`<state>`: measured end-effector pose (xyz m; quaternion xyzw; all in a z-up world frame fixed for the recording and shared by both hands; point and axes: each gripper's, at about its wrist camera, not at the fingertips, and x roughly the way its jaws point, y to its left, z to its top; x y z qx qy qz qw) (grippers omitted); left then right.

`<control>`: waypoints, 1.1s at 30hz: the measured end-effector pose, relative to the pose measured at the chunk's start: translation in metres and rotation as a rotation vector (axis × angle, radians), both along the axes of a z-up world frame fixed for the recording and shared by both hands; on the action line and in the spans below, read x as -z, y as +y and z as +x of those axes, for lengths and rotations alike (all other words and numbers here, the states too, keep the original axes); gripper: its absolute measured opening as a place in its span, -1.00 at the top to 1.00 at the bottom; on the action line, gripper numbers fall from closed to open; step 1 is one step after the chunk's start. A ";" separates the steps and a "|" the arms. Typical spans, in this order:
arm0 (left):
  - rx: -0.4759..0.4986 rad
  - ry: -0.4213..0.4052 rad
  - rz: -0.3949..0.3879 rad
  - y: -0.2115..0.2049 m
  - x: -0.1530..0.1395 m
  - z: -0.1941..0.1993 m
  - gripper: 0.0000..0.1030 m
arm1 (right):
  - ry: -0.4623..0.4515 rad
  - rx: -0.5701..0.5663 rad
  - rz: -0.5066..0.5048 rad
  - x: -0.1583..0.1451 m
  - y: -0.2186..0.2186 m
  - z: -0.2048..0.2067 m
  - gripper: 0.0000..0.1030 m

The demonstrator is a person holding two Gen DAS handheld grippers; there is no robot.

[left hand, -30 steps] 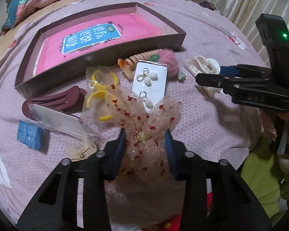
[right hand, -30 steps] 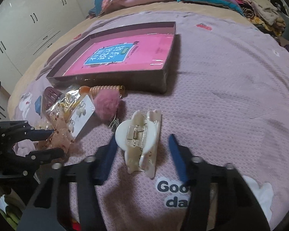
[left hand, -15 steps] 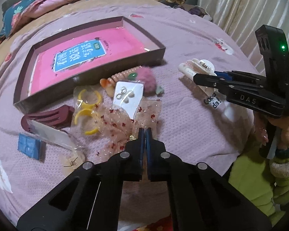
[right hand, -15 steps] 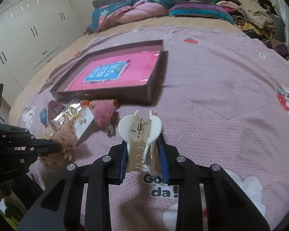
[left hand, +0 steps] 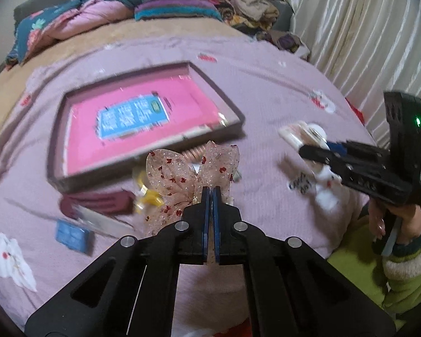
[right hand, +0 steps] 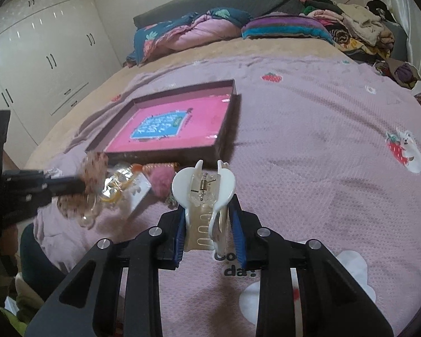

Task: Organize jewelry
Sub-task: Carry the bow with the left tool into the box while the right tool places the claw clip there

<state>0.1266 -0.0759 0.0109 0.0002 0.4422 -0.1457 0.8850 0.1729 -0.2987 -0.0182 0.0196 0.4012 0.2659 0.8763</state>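
Note:
My left gripper (left hand: pixel 209 193) is shut on a sheer pink bow with red specks (left hand: pixel 179 174), lifted off the lilac bedspread; from the right wrist view the bow (right hand: pixel 91 174) hangs at the tip of the left gripper (right hand: pixel 81 184). My right gripper (right hand: pixel 207 213) is shut on a white claw hair clip (right hand: pixel 203 188), raised above the cover. From the left wrist view the same clip (left hand: pixel 303 136) sticks out of the right gripper (left hand: pixel 320 150). A dark shallow box with a pink book inside (left hand: pixel 143 123) lies beyond, also visible as the box (right hand: pixel 224 123).
Left on the bedspread are a maroon comb (left hand: pixel 98 202), yellow rings in a bag (left hand: pixel 147 196), a blue packet (left hand: pixel 70 234), an earring card (right hand: pixel 137 193), a pink pompom (right hand: pixel 161 181) and a coiled hair tie (right hand: pixel 160 166). Folded quilts (right hand: pixel 199 31) and a clothes pile (right hand: pixel 359 25) line the far side.
Both grippers closed, the left on the bow and the right on the white clip, then rose from the bedspread with them. The view has tilted up toward the box.

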 end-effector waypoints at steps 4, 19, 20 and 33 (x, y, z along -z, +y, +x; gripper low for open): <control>-0.037 -0.042 0.002 0.017 -0.018 0.011 1.00 | -0.028 -0.007 0.007 -0.015 0.005 -0.002 0.47; -0.207 -0.127 -0.016 0.097 -0.054 0.050 1.00 | -0.123 -0.071 0.004 -0.062 0.060 0.025 0.47; -0.217 -0.127 -0.019 0.103 -0.054 0.053 1.00 | -0.127 -0.074 0.003 -0.064 0.063 0.028 0.47; -0.281 -0.097 -0.076 0.138 -0.024 0.092 1.00 | -0.133 -0.092 -0.035 -0.068 0.113 0.088 0.47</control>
